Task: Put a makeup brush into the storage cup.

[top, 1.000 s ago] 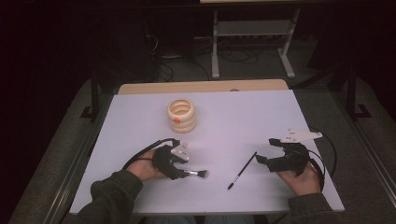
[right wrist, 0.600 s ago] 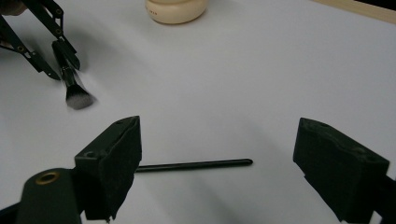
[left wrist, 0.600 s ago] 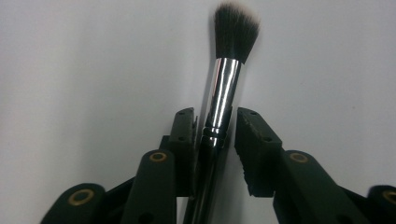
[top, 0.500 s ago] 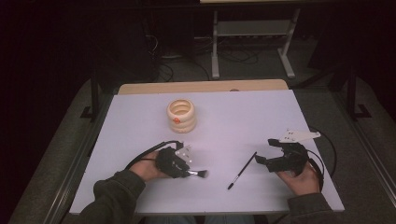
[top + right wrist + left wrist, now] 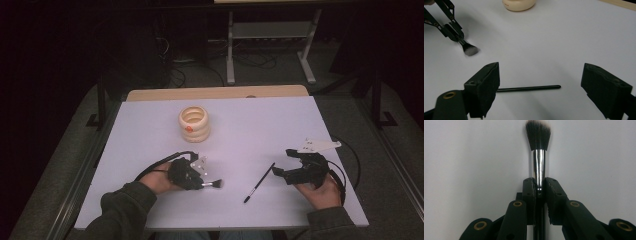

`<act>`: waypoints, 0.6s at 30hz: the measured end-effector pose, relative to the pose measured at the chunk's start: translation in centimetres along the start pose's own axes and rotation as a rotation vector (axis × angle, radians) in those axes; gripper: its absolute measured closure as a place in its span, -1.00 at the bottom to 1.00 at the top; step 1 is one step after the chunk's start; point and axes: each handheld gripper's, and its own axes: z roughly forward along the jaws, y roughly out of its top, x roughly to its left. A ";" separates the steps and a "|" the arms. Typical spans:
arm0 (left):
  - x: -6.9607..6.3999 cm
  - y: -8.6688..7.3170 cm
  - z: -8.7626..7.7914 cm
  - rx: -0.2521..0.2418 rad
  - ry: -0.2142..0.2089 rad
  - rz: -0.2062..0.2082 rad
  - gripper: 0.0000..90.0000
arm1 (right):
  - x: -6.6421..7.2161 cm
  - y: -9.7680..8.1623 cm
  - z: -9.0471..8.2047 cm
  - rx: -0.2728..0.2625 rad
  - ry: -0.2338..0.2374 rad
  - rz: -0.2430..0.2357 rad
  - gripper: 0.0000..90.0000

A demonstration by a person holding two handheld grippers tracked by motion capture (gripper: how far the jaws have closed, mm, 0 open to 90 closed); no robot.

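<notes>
The left gripper (image 5: 539, 185) is clamping its jaws, which have just been closing, on the silver ferrule of a makeup brush (image 5: 538, 150), whose bristles are pointing straight out ahead of the jaws over the white worktop (image 5: 260, 125). The right gripper (image 5: 540, 82) is holding its jaws wide apart with nothing in them, a thin black stick (image 5: 529, 88) lying just beyond and between them. The grasping step is looking complete, so the next move is probably calling for a lift, perhaps toward the cream ringed holder (image 5: 194, 123) well ahead.

Both grippers, left (image 5: 197, 175) and right (image 5: 292, 167), are showing black linked jaws with brass-ringed pivots (image 5: 517, 203) and ragged black pads (image 5: 489, 85). Black cables (image 5: 150, 170) are trailing behind. Dark olive sleeves (image 5: 120, 212) are covering both forearms.
</notes>
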 end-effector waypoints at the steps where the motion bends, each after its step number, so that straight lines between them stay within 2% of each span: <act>1: 0.0 0.0 0.0 0.000 0.001 -0.003 0.74 | 0.0 0.0 0.0 0.001 0.000 0.001 -0.68; 9: 0.1 -0.2 -0.2 0.011 -0.001 -0.024 0.75 | 0.1 0.0 0.2 0.007 0.002 0.008 -0.68; 13: 0.1 -0.2 -0.6 -0.003 0.001 -0.032 0.75 | 0.1 0.0 0.3 0.005 0.003 0.001 -0.68; 14: 0.0 -0.2 -1.1 -0.026 0.001 -0.037 0.75 | 0.1 0.0 0.4 0.002 0.006 0.002 -0.68; 18: -0.1 -0.4 -1.9 -0.060 0.006 -0.049 0.75 | 0.2 0.0 0.3 0.002 0.012 0.003 -0.68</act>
